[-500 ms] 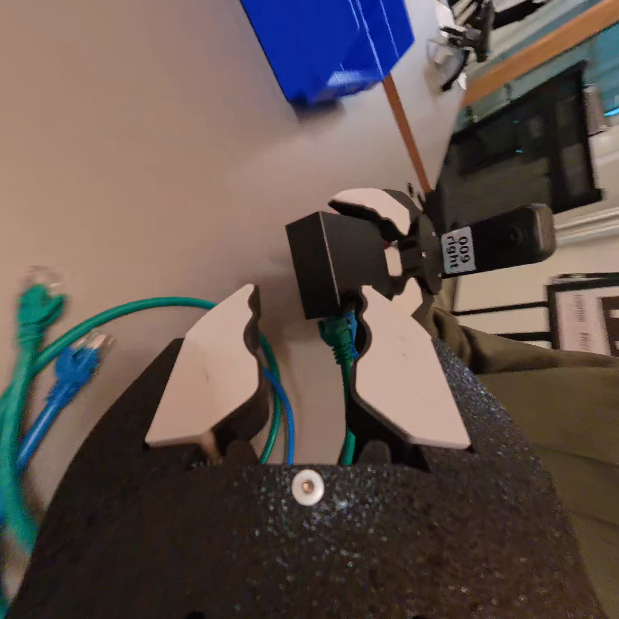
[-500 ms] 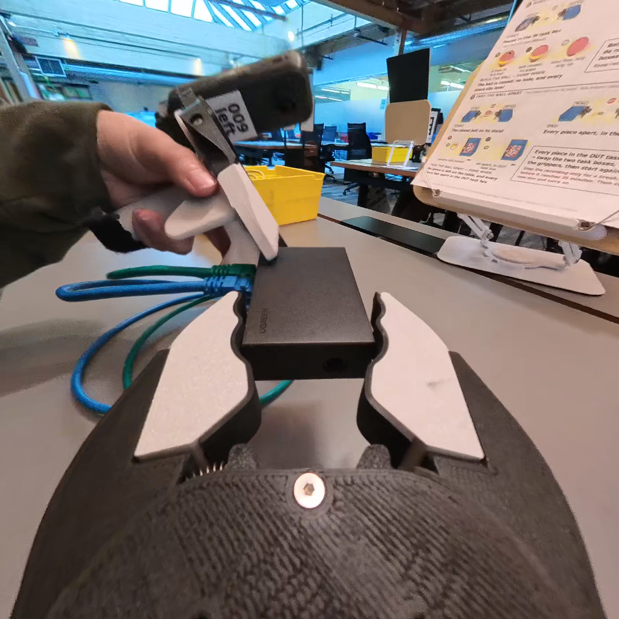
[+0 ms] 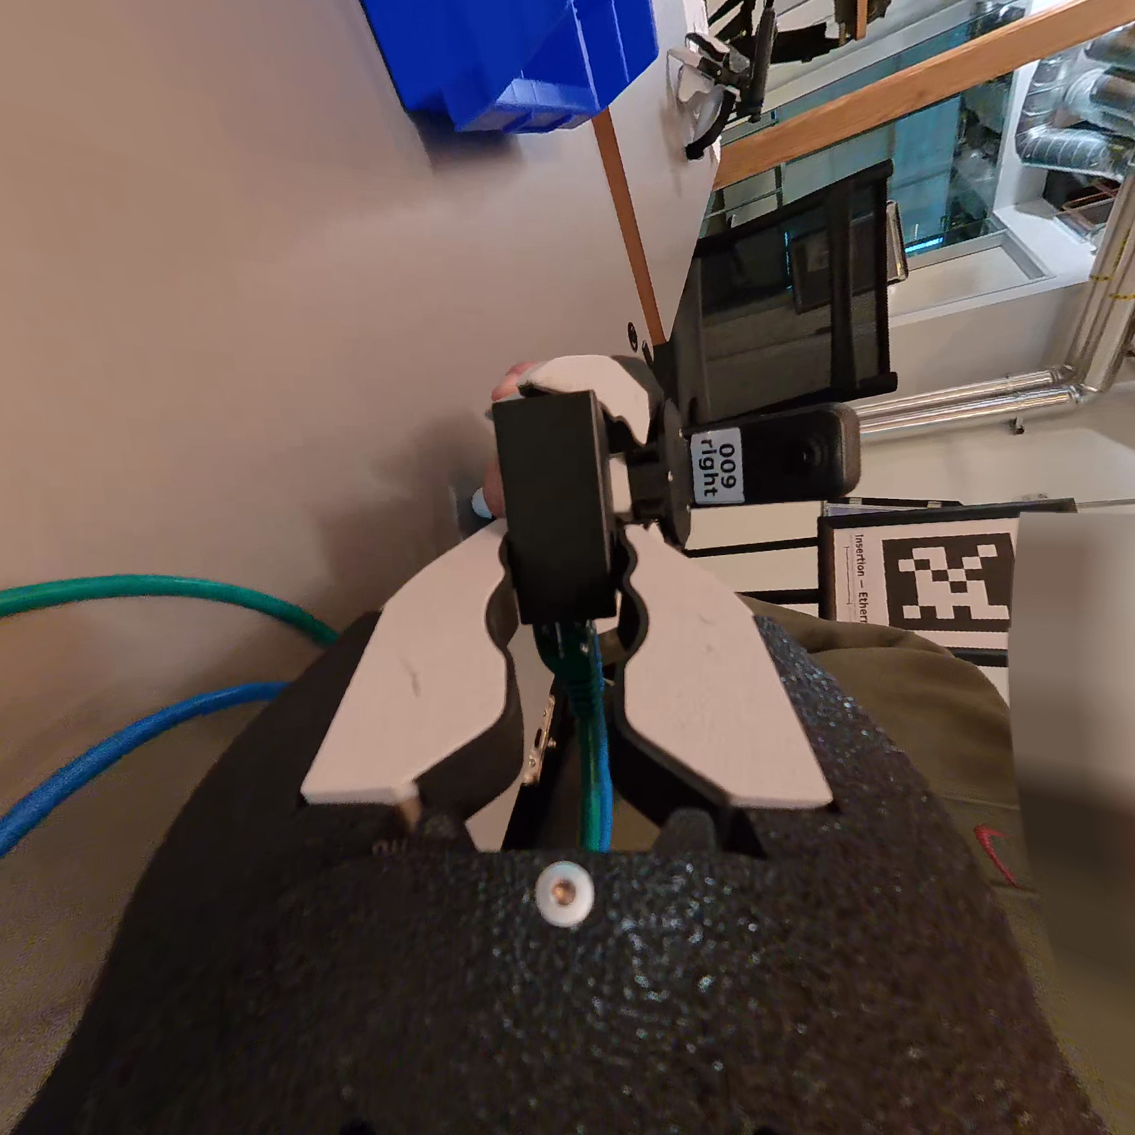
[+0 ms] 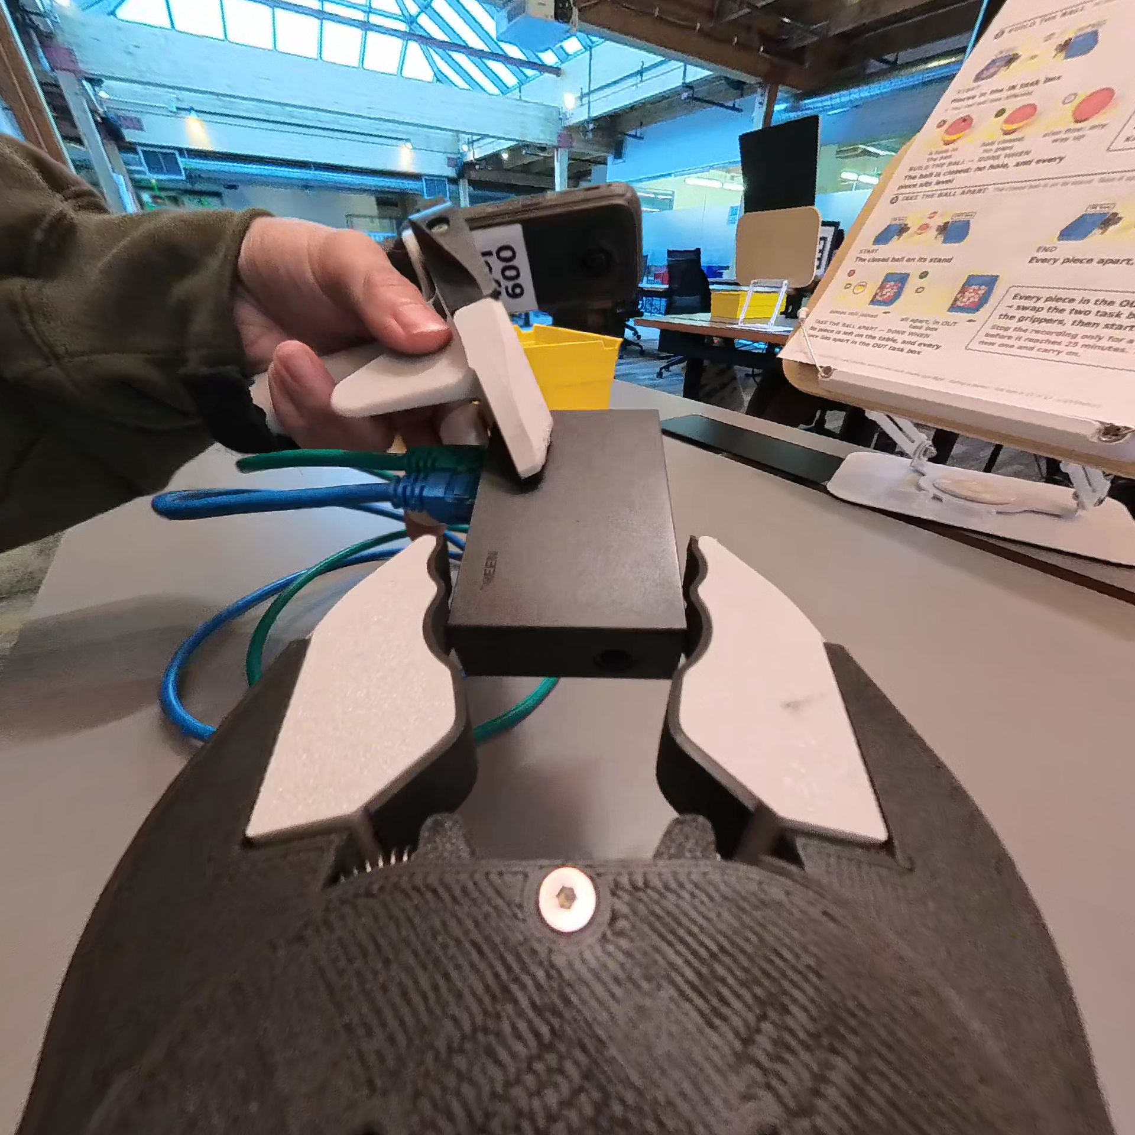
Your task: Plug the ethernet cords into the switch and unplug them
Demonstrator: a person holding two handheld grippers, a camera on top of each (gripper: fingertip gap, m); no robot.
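1. The right gripper point(image 4: 565, 605) clamps the near end of the switch point(image 4: 571, 540) at frame centre, holding it clear above the table point(image 4: 860, 645).
2. The left gripper point(image 3: 562, 589) has its fingertips pinching the switch's plug end; the fingers are only partly closed, gripping the body rather than a plug.
3. My judgement: to unplug well, slide down onto one plug, press its latch and pull straight out while the right gripper holds firm.
4. The switch is a flat matt-black box; a green cord point(image 4: 344, 459) and a blue cord point(image 4: 276, 500) are plugged into its left end.
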